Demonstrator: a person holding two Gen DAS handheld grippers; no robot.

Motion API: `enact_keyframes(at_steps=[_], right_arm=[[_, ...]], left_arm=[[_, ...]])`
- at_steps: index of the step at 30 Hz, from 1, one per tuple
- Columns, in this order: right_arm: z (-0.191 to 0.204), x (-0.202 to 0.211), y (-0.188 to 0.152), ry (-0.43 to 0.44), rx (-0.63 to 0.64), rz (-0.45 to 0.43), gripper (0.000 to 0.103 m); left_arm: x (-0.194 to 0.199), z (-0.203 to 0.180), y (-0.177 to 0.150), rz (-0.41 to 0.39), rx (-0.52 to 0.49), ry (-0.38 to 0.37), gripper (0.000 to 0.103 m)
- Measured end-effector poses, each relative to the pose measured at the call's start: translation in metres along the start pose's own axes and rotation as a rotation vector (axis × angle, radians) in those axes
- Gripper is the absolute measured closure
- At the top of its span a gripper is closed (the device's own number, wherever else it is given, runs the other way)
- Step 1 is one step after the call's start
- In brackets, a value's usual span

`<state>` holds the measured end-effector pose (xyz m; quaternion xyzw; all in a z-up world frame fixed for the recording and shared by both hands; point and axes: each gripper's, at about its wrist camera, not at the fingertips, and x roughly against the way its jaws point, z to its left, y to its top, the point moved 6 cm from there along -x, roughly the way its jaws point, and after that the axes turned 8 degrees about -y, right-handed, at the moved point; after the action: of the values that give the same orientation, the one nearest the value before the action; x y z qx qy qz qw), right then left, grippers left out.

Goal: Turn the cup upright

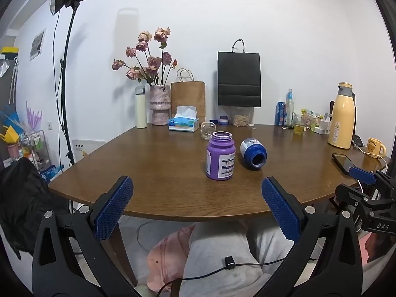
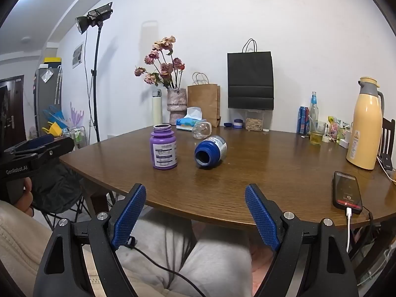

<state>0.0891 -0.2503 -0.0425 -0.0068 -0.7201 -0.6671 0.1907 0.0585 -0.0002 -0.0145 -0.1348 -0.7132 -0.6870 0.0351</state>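
Each hand-held gripper (image 1: 196, 212) (image 2: 195, 212) has black arms, silver screws, blue textured pads (image 1: 113, 210); grey trousers (image 2: 210, 267), cream sleeve (image 2: 14, 235).

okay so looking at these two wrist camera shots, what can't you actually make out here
- Label text on the purple bottle and the tipped blue bottle: too small and blurred in both views.
- Clear glass jar: its lower part is hidden behind the purple bottle in the left wrist view, and upright or tipped is hard to tell.
- Left gripper and right gripper: open, but their handles are cut off by the bottom edge.
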Motion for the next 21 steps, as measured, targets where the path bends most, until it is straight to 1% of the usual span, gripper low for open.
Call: enact_keyframes(at_steps=[8, 9, 10, 21], right_arm=[[0.0, 0.0, 0.0, -0.002, -0.001, -0.002, 0.017], [-0.001, 0.0, 0.0, -0.002, -0.001, 0.0, 0.017], [0.005, -0.002, -0.001, 0.002, 0.008, -0.004, 0.017], [0.002, -0.001, 0.0, 0.004, 0.005, -0.004, 0.017]], left_arm=[[0.007, 0.001, 0.001, -0.005, -0.003, 0.003, 0.0], [-0.003, -0.002, 0.001, 0.005, -0.003, 0.001, 0.0], [-0.003, -0.003, 0.001, 0.005, -0.003, 0.0, 0.0], [-0.003, -0.002, -0.001, 0.008, -0.002, -0.006, 0.0]])
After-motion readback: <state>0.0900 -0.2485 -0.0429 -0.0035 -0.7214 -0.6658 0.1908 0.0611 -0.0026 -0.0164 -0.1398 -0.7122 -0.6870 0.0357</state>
